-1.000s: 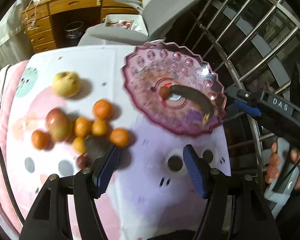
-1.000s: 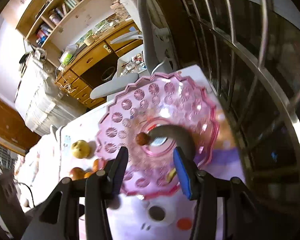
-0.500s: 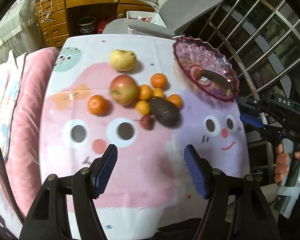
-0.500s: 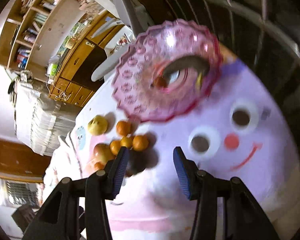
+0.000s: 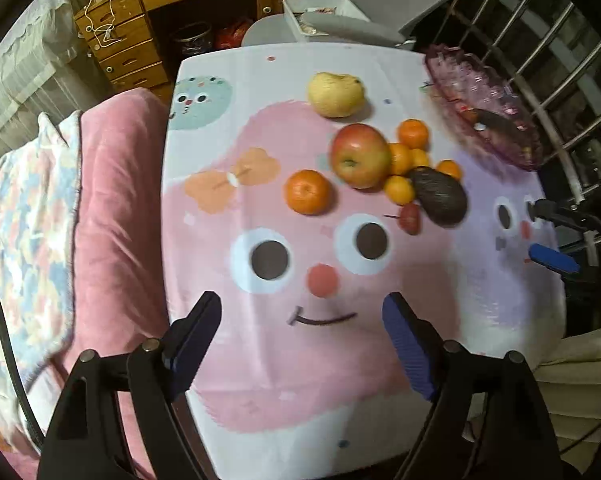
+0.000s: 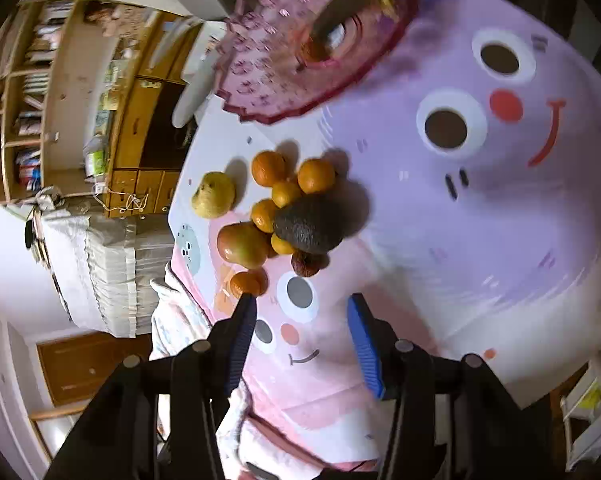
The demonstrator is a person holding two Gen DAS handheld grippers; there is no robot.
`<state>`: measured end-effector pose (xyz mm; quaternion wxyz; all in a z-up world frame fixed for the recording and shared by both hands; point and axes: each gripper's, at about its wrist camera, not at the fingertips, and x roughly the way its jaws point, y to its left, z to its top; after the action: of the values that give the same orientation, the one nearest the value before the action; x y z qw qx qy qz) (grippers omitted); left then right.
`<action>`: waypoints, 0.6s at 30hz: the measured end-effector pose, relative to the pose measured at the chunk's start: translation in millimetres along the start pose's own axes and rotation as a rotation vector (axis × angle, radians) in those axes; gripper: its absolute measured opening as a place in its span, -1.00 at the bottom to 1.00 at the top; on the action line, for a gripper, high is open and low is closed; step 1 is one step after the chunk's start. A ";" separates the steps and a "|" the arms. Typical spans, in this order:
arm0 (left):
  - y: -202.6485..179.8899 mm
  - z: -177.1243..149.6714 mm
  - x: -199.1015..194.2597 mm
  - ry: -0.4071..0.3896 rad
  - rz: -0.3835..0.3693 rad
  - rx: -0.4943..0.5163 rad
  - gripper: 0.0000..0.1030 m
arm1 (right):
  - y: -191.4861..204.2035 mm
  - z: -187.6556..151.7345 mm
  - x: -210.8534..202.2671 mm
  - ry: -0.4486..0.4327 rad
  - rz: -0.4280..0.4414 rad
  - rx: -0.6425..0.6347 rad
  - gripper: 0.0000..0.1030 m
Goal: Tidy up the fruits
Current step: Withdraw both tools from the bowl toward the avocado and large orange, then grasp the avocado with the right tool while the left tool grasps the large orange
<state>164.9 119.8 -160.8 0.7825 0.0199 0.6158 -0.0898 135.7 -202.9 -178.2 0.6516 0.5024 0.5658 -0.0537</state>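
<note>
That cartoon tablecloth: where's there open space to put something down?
The near half of the tablecloth, between the fruit pile and the table's front edge, is bare. So is the strip left of the lone orange. It is crowded around the apple and avocado, beside the pink dish.

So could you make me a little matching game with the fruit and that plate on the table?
Things:
1. avocado
2. pear
3. apple
4. pink plate

Descriptions:
A. yellow, lying apart from the pile
B. dark and bumpy, at the pile's edge
C. at the table's far corner, by the railing
D. red and yellow, largest in the pile

Pairs: 1-B, 2-A, 3-D, 4-C
</note>
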 end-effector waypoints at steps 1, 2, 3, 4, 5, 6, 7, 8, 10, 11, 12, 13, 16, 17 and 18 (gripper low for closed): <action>4.2 6.1 5.3 0.008 0.016 0.003 0.66 | 0.3 0.2 3.8 0.009 -0.003 0.015 0.09; 5.6 9.6 8.7 0.011 0.023 0.003 0.68 | 1.9 3.1 10.8 0.026 -0.004 0.038 0.15; 7.9 14.3 12.9 0.012 0.029 0.002 0.68 | 2.3 5.4 15.5 0.037 0.000 0.051 0.17; 10.8 19.6 18.4 0.012 0.037 -0.002 0.69 | 5.3 10.2 23.5 0.049 0.000 0.065 0.21; 13.3 25.2 24.9 0.015 0.045 -0.006 0.70 | 7.0 13.3 27.9 0.052 -0.002 0.069 0.27; 14.6 30.5 31.4 0.019 0.049 -0.009 0.70 | 9.6 17.5 33.8 0.050 -0.009 0.073 0.31; 14.6 33.9 36.6 0.022 0.052 -0.012 0.70 | 13.6 22.8 41.4 0.042 -0.024 0.077 0.40; 15.7 38.9 44.1 0.028 0.049 -0.018 0.70 | 15.4 26.1 45.6 0.036 -0.034 0.081 0.51; 16.3 46.5 57.6 0.037 0.035 -0.024 0.70 | 20.0 33.4 57.6 0.028 -0.063 0.092 0.65; 16.5 50.1 64.7 0.041 0.033 -0.026 0.70 | 21.9 36.6 64.1 0.029 -0.080 0.090 0.71; 16.7 52.8 71.3 0.046 0.034 -0.027 0.70 | 24.3 39.7 71.4 0.034 -0.099 0.087 0.72; 16.7 55.9 78.5 0.052 0.032 -0.028 0.70 | 26.1 42.9 79.3 0.044 -0.121 0.085 0.72; 17.6 62.5 94.7 0.059 0.015 -0.039 0.70 | 30.4 49.2 96.3 0.059 -0.178 0.083 0.72; 18.0 64.5 100.0 0.059 0.009 -0.043 0.70 | 31.7 50.6 100.2 0.061 -0.190 0.082 0.72; 17.9 65.3 103.1 0.058 0.007 -0.045 0.70 | 32.7 51.7 103.9 0.061 -0.201 0.082 0.72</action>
<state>253.8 116.1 -246.2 0.7649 0.0071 0.6400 -0.0728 228.7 -172.1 -248.5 0.6043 0.4707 0.6302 -0.1264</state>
